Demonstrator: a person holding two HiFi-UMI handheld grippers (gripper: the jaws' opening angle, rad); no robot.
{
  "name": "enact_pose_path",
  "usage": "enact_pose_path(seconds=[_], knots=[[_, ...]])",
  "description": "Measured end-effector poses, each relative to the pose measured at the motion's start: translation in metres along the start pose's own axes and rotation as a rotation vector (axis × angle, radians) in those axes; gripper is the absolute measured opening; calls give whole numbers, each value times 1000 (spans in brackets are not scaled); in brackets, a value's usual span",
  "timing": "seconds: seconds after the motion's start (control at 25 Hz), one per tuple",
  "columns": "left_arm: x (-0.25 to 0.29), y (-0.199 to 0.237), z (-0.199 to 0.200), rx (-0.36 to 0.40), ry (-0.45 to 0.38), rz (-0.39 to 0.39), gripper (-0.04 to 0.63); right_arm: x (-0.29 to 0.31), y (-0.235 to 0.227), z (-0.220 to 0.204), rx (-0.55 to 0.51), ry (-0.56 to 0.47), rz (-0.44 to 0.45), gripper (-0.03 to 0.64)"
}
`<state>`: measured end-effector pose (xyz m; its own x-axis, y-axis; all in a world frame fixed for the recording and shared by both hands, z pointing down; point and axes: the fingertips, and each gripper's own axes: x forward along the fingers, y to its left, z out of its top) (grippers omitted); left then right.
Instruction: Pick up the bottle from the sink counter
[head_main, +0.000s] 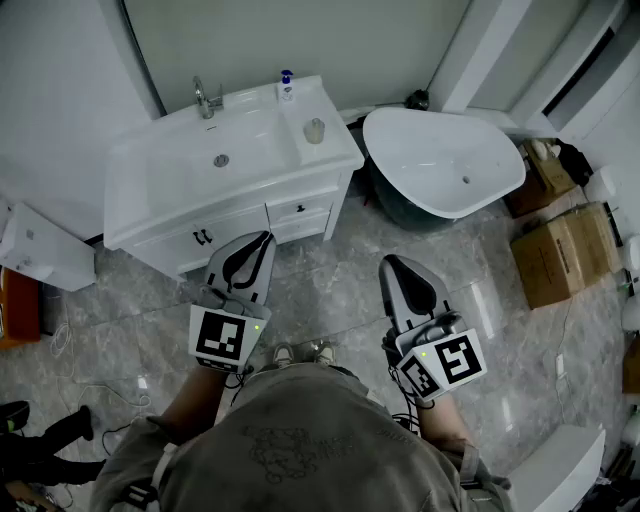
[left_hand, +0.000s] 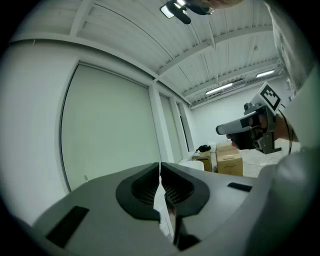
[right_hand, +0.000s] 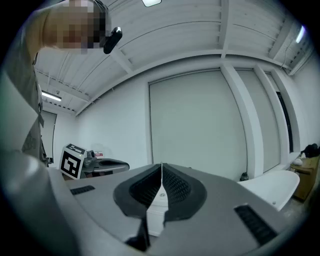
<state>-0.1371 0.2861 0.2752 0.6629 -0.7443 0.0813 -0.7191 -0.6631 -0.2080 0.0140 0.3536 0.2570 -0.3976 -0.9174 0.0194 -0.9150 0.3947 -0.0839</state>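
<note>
Here, in the head view, we see the white sink counter (head_main: 330, 160) at the upper left, with the bottle (head_main: 286, 85) standing upright on its back edge, near the back right corner and just right of the faucet (head_main: 207, 98). The bottle is small and white with a blue top. A small round cup (head_main: 314, 130) stands on the flat right part of the counter, in front of the bottle and apart from it, and the basin (head_main: 190, 165) fills the left part. A white bathtub (head_main: 440, 160) stands right of the counter, with cardboard boxes (head_main: 565, 250) further right. The left gripper (head_main: 266, 236) and right gripper (head_main: 388, 262) are both held over the grey stone floor (head_main: 320, 290) in front of the counter, well apart from the bottle. In the left gripper view, we find its two jaws pressed together with nothing between them; they face a pale wall panel, and the other gripper shows at the right. In the right gripper view, the jaws likewise meet tip to tip and hold nothing, with the bathtub at the lower right.
</note>
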Motion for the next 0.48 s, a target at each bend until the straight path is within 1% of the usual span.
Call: enact_pose_path(seconds=[0.16,0.32,0.48], knots=[[-1,1,2,15,-14,-7,25,1,2,2,-32,-2,-8,32],[-1,3,7,16,-20,-4,25,0,0,7,-7,-20,-8,32],[-1,-2,5,11,-11,-6,25,-3,0,7,-6,-24,1,32]])
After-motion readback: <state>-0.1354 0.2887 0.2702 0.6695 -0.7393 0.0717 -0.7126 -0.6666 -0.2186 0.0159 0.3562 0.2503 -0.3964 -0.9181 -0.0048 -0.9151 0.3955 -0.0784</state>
